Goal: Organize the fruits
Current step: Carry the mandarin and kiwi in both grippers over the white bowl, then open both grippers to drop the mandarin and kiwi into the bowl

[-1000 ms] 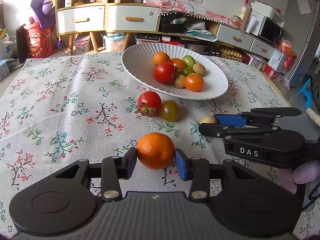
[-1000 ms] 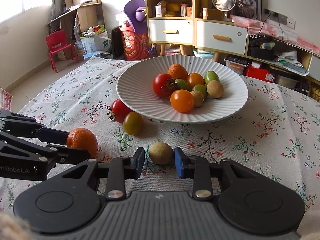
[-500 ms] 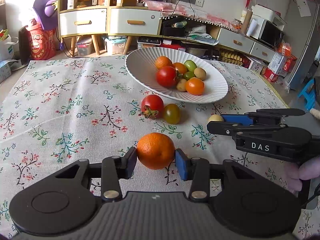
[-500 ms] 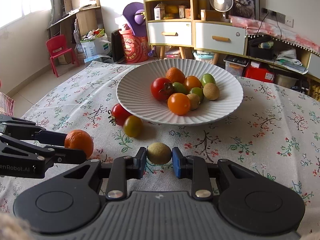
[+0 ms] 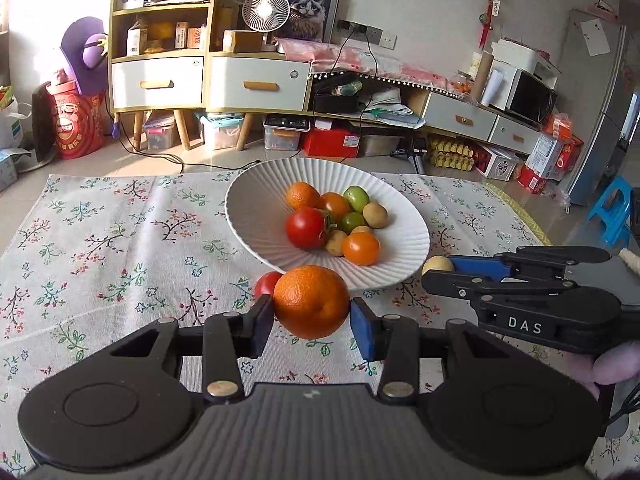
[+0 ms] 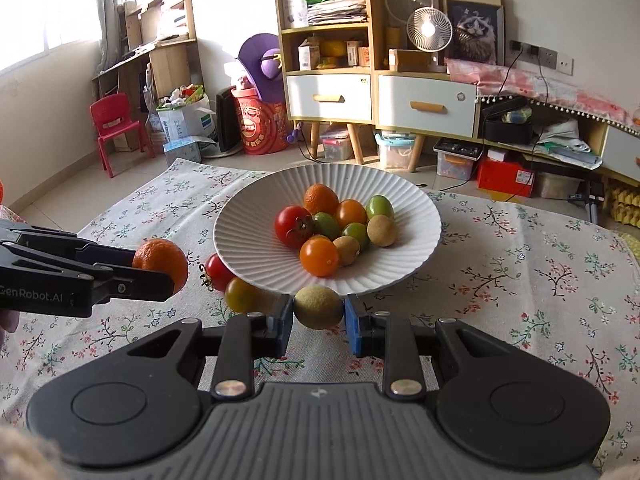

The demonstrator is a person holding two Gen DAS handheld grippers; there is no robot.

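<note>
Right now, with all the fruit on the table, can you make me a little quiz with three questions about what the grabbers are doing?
1. True or false: the left gripper is empty.
2. What does the right gripper hold?
   A. a red tomato
   B. a small brownish-green fruit
   C. nothing
3. How many fruits lie loose on the floral tablecloth beside the white bowl?

Key
1. False: it is clamped on the orange.
2. B: the small brownish-green fruit sits between its pads.
3. Two: a red tomato and an olive-coloured tomato.
</note>
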